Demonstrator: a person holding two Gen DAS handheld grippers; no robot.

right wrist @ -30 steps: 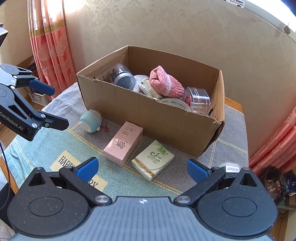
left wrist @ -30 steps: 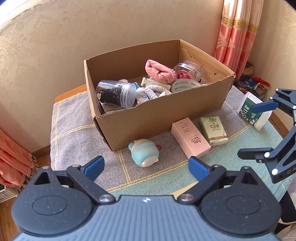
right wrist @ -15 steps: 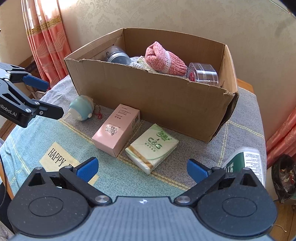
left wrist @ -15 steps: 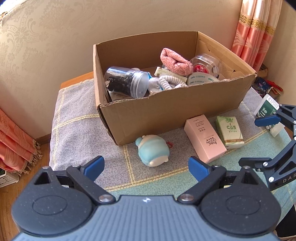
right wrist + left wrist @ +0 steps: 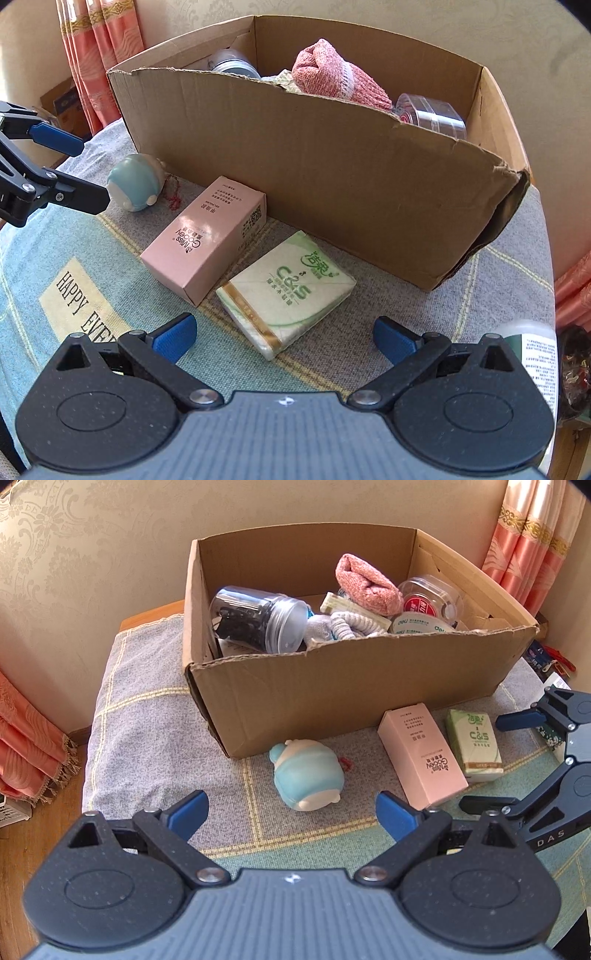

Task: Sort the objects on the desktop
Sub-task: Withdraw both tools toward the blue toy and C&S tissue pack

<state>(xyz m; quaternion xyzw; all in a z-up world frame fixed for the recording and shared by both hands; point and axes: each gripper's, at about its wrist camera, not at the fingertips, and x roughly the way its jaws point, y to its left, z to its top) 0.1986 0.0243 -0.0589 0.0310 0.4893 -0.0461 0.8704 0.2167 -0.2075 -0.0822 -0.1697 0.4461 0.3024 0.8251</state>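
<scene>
Both your claws are wide open and empty. Left claw (image 5: 291,806) now sits low over the cloth with the toy (image 5: 306,773) right between its fingers (image 5: 188,812), just ahead of the tips. A second ago it was higher and further back, with the toy small and off to the left; you've come down, moved in and centred on it. Read: you're lined up for a toy grab, no contact yet.

Right claw (image 5: 282,336) made the same kind of move. It has dropped and pushed in toward the box (image 5: 332,162), and the tissue pack (image 5: 286,286) now lies between its fingers (image 5: 173,338), near end level with the tips. A second ago the pack was well ahead and the box top was in full view. The left wrist view shows it at the right edge, beside the pack, spread wide.

Relative to the box:
- toy: on the cloth just in front of the box's front-left corner, on its side, close to the wall, red cord trailing toward the carton.
- pink carton (image 5: 421,757): in front of the front wall, mid-span, lying flat, angled.
- tissue pack: just right of the carton, almost touching it.
- bottle (image 5: 532,354): off the box's front-right corner, at the table edge, mostly hidden behind your right claw.
- the box already holds a jar (image 5: 258,618), a pink cloth roll (image 5: 367,585), tape and a clear tub.

So four items are left outside. My guess is that closing on the toy and the pack comes next; watch the carton, since it's tight against the pack.
</scene>
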